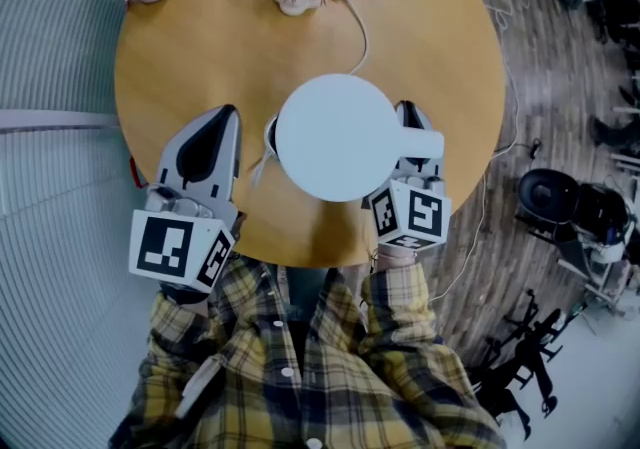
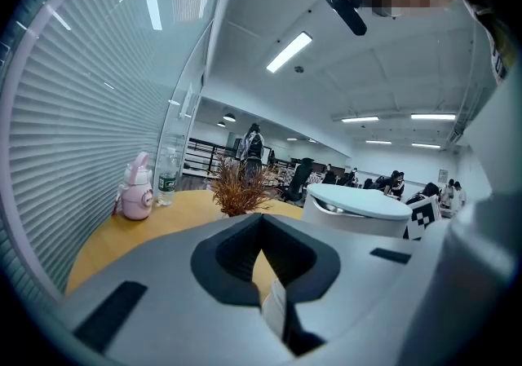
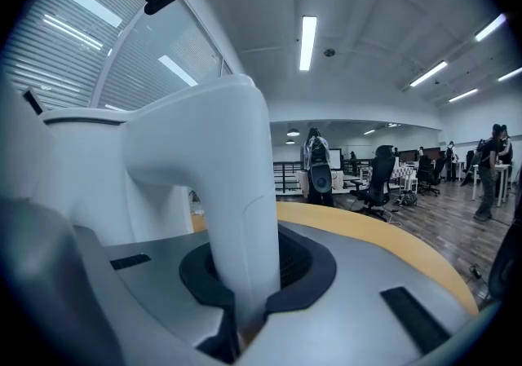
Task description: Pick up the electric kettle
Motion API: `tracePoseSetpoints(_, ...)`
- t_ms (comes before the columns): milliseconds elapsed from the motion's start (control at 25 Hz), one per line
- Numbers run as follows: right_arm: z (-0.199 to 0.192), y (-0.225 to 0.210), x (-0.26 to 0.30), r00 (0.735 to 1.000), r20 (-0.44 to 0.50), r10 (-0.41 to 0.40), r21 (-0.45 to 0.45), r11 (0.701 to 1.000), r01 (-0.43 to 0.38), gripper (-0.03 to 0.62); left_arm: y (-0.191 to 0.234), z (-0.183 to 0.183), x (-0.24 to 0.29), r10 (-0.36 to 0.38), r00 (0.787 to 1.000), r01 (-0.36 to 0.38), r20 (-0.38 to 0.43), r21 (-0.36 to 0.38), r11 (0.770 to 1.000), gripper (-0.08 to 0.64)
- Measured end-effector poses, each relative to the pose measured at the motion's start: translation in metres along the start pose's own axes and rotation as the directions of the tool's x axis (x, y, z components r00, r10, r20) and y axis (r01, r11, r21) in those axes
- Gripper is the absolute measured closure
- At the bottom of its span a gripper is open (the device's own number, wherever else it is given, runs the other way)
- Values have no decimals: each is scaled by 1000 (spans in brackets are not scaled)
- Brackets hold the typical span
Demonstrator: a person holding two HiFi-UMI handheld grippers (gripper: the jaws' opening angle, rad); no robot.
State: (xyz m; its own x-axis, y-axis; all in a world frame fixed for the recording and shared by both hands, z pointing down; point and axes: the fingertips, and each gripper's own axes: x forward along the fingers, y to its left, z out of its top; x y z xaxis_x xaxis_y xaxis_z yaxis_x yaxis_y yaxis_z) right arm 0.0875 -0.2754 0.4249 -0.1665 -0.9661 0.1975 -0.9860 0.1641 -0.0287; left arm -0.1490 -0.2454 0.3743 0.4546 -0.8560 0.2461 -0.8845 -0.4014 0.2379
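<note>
- Both forearms, in plaid sleeves [image 1: 400,307], reach forward over the near edge of the round table [image 1: 180,47], side by side and close to level.
- The right tongs [image 1: 411,118] are clamped tight on the upright handle [image 3: 236,185] of the white electric kettle [image 1: 335,137], which is over the table's middle, between the two tools.
- The left tongs [image 1: 226,122] are closed with nothing held, just left of the kettle and not touching it.

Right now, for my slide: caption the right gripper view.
Right gripper shut on the handle of a white kettle, table beyond.
</note>
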Motion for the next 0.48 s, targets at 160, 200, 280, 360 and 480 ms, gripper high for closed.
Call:
tracePoseSetpoints(160, 13, -2, -3, 1000, -9, 5, 3, 1000, -5, 546, -5, 9, -1, -8, 1000, 8, 14, 4, 1000, 558)
tracePoseSetpoints(200, 17, -3, -4, 1000, -8, 4, 3, 1000, -4, 546, -7, 11, -2, -11, 1000, 11, 19, 6, 1000, 558)
tracePoseSetpoints(280, 24, -5, -8, 1000, 0, 3, 5, 1000, -3, 546, -12, 15, -4, -17, 999, 17, 28, 9, 1000, 558)
tracePoseSetpoints(360, 30, -6, -12, 1000, 6, 4, 5, 1000, -5, 546, -16, 17, -6, -23, 999, 23, 34, 11, 1000, 558)
tracePoseSetpoints(480, 41, -10, -19, 1000, 10, 4, 6, 1000, -4, 546, -24, 25, -8, -33, 998, 32, 45, 16, 999, 558)
